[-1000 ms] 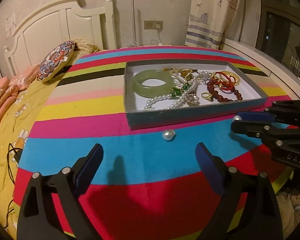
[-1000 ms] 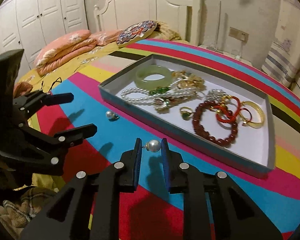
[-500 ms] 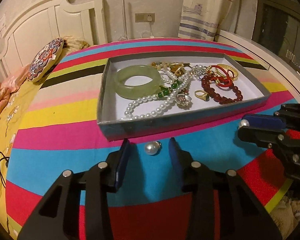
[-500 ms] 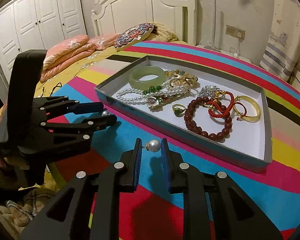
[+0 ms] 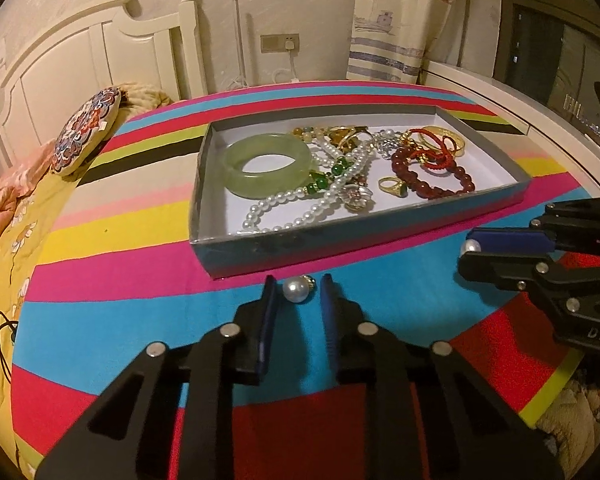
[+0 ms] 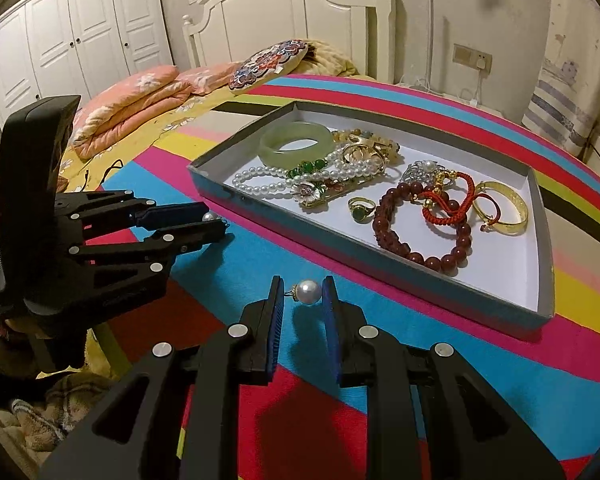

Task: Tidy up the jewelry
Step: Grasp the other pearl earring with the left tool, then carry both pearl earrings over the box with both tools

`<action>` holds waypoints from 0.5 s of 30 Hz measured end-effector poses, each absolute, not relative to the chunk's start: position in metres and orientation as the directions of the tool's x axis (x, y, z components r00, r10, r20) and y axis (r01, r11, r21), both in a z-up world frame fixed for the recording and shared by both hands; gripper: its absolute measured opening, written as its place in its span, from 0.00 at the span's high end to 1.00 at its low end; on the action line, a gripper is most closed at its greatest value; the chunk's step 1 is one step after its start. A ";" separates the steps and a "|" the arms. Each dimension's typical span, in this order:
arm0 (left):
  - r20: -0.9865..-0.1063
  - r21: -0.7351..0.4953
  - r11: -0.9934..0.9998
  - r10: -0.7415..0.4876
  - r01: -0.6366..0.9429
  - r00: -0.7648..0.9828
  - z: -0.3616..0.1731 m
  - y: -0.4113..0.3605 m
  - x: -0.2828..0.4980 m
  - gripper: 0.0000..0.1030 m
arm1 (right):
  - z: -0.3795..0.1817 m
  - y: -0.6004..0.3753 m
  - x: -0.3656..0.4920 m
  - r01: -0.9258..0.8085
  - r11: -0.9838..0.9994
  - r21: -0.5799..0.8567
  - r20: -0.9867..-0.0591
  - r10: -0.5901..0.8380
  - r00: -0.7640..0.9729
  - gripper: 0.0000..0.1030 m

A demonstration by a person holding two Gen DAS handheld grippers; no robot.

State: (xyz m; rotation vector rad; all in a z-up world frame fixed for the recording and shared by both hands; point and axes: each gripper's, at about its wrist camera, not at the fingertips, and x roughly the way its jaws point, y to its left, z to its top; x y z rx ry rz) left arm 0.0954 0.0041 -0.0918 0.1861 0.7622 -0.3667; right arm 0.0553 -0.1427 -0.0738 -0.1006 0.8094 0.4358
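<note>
Two pearl earrings are seen on the striped cloth (image 5: 120, 320), just near the grey tray (image 5: 340, 240). One pearl earring (image 5: 296, 289) lies between the fingers of the left gripper (image 5: 298, 292), whose jaws are narrowed around it; whether both pads touch it cannot be told. The other pearl earring (image 6: 309, 292) is pinched between the blue pads of the right gripper (image 6: 303, 294), to the right of the first. Inside the tray a jade bangle (image 5: 268, 164), a pearl necklace (image 5: 300, 208), a red bead bracelet (image 5: 432, 176) and a gold ring (image 5: 394, 187) are gathered.
</note>
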 end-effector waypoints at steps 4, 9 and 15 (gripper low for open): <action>-0.700 0.039 0.917 -0.259 0.398 0.665 -0.092 0.003 0.093 0.87 | -0.075 -0.142 0.055 -0.414 0.907 0.077 -0.720 0.338 0.606 0.81; -0.694 0.023 0.916 -0.274 0.400 0.666 -0.092 0.005 0.085 0.87 | -0.080 -0.141 0.054 -0.418 0.905 0.077 -0.727 0.337 0.598 0.81; -0.690 0.008 0.913 -0.290 0.408 0.663 -0.084 0.005 0.078 0.87 | -0.072 -0.145 0.049 -0.418 0.905 0.082 -0.706 0.349 0.617 0.81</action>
